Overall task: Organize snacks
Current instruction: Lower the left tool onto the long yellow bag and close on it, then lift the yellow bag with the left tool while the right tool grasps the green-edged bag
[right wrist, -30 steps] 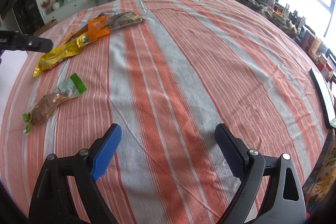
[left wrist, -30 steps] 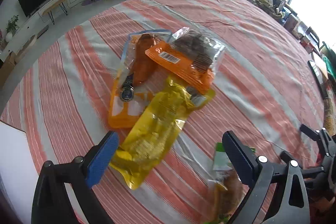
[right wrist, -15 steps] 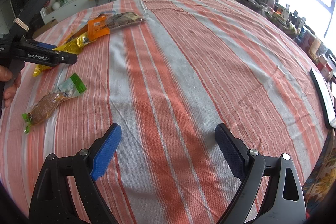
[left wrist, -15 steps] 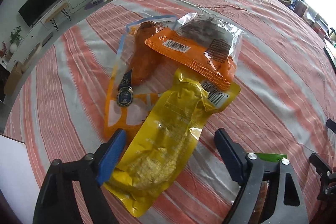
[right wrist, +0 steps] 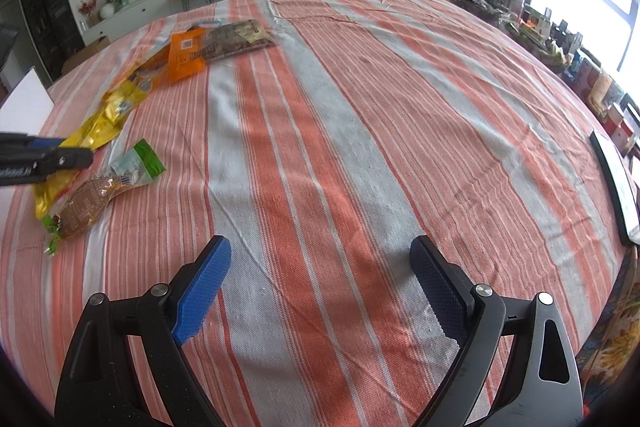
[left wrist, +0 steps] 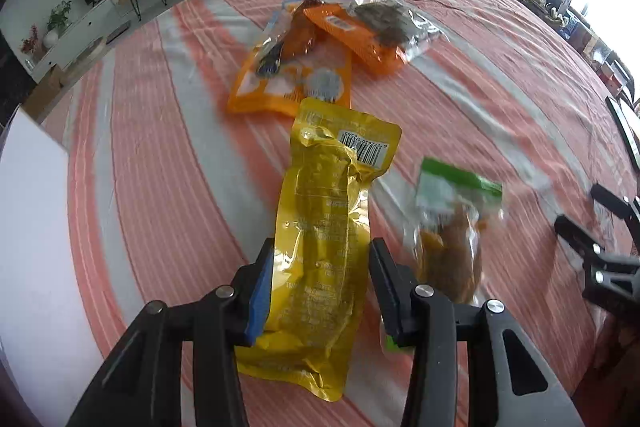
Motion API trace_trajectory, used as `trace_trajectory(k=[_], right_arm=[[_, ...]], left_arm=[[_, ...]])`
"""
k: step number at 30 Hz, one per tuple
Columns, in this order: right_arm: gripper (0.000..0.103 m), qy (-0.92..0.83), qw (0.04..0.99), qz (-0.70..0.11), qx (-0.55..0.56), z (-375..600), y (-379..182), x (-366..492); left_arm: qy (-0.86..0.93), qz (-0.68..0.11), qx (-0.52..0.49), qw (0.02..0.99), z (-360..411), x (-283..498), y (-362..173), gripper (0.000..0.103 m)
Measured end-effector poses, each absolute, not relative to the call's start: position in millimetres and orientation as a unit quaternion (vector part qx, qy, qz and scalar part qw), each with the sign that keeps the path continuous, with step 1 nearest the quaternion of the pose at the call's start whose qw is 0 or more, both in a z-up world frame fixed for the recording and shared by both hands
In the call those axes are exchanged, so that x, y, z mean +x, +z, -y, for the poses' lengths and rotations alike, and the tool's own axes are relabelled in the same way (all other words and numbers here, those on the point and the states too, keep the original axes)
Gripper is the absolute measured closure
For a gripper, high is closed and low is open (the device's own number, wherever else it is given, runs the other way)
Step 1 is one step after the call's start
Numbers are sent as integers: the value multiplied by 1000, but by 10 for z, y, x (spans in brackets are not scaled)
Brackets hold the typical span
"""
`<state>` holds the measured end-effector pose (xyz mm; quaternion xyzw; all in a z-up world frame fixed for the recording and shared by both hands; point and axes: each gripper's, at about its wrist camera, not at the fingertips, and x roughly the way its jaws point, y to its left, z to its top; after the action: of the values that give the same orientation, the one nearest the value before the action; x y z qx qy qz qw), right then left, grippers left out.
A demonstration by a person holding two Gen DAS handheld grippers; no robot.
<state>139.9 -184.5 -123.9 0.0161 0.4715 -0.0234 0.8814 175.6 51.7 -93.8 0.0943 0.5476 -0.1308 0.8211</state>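
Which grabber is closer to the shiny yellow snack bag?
Left. The left gripper has just closed around the yellow snack pouch; the right gripper stays open, apart over bare tablecloth.

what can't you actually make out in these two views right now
- Left wrist view: the green-topped snack bag is motion-blurred, its label unreadable, and its near end is hidden behind the left gripper.
- Left wrist view: the print on the yellow pouch is too small to read.
- Right wrist view: the left gripper covers part of the yellow pouch, so the grip itself is unseen.
- Both views: the orange packets overlap, hiding parts of each other.
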Motion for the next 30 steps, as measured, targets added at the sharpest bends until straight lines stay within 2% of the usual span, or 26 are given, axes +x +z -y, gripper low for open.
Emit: trace_trajectory(k=[6, 7, 8, 10, 11, 14, 21, 30], right_arm=[[10, -24, 881, -471, 16, 1843, -1240, 1396], [10, -24, 882, -471, 16, 1845, -1239, 1398], [10, -24, 882, -471, 16, 1845, -1239, 1398], [10, -23, 881, -471, 16, 1847, -1238, 1398], [10, -23, 881, -471, 16, 1847, -1239, 1398], [10, -23, 881, -471, 16, 1846, -1237, 1397], [10, -24, 881, -471, 16, 1846, -1238, 1397], [10, -24, 881, -471, 16, 1845, -1240, 1394]], left_arm=[[-80, -544, 27, 835, -767, 1101, -948, 54], [-76, -541, 15, 837, -803, 1075, -963, 46], [-73, -541, 4, 838, -834, 1070, -989, 32], [-82, -530, -10, 844, -848, 1075, -1017, 21], [-79, -529, -4, 845, -836, 1083, -1039, 19], [-67, -513, 31, 855, -776, 1101, -1079, 18], [-40, -480, 14, 876, -915, 1103, -1144, 1], [-39, -471, 17, 881, -912, 1091, -1161, 0]])
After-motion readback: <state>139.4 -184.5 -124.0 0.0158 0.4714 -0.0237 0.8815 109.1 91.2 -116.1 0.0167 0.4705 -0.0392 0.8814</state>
